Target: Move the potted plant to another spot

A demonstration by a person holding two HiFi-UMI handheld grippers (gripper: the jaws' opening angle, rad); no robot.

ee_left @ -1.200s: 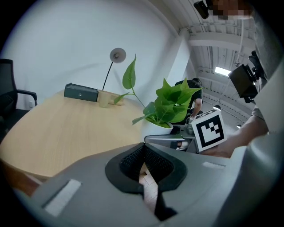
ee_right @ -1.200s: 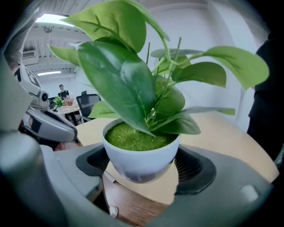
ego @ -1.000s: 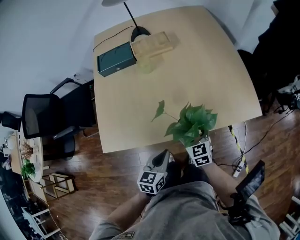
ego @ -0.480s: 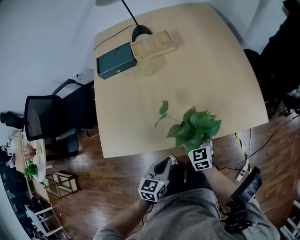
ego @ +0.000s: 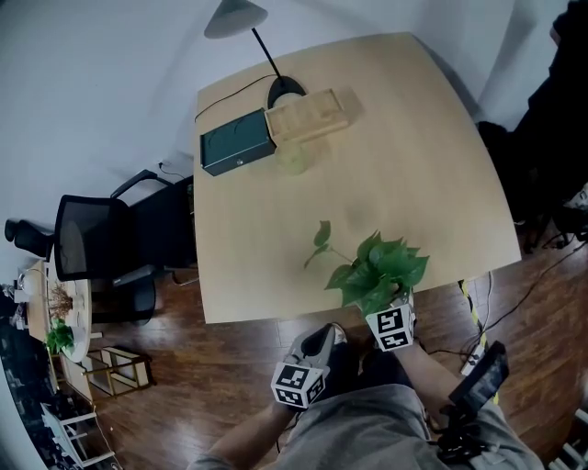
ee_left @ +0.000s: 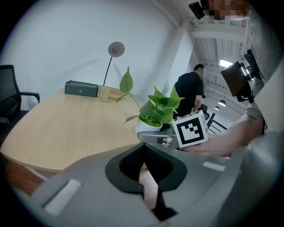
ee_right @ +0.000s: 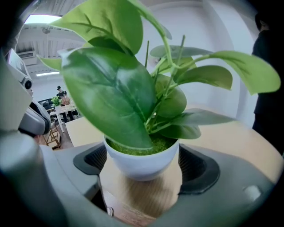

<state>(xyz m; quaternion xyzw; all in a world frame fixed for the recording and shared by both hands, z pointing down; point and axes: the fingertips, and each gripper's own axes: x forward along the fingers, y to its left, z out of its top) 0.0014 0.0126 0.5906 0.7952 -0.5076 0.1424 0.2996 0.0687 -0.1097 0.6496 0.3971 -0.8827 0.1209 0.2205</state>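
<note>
Since a second ago: barely anything has shifted. The right gripper point(ee_right: 144, 170) has let its jaws out wider, the potted plant point(ego: 377, 271) sits at the same place on the table point(ego: 413, 165), and the left gripper point(ee_left: 144, 150) hasn't budged.
Right gripper: at the table's near edge, jaws opening and pretty much as wide as they go, one on either side of the white pot point(ee_right: 142, 159). The pads look just clear of the pot wall, so nothing's actually gripped.
Potted plant: standing upright on the table, right by the near edge and closer to the right-hand corner. Its leaves hang over the right gripper's jaws in the head view, and one long stem reaches toward the table's middle.
Left gripper: off the table, just below its near edge, over the wood floor point(ego: 230, 367). Jaws are closed tip to tip with nothing in them, only floor showing through the little gap behind the tips.
Green box point(ego: 237, 142): far end of the table, left side.
Wooden tray point(ego: 308, 114): right up against the green box, also at the table's far end.
Lamp point(ego: 235, 16): base at the table's far edge, behind the tray.
Pale cup point(ego: 292, 158): on the table, just in front of the tray.
Office chair point(ego: 92, 248): on the floor off the table's left side.
</note>
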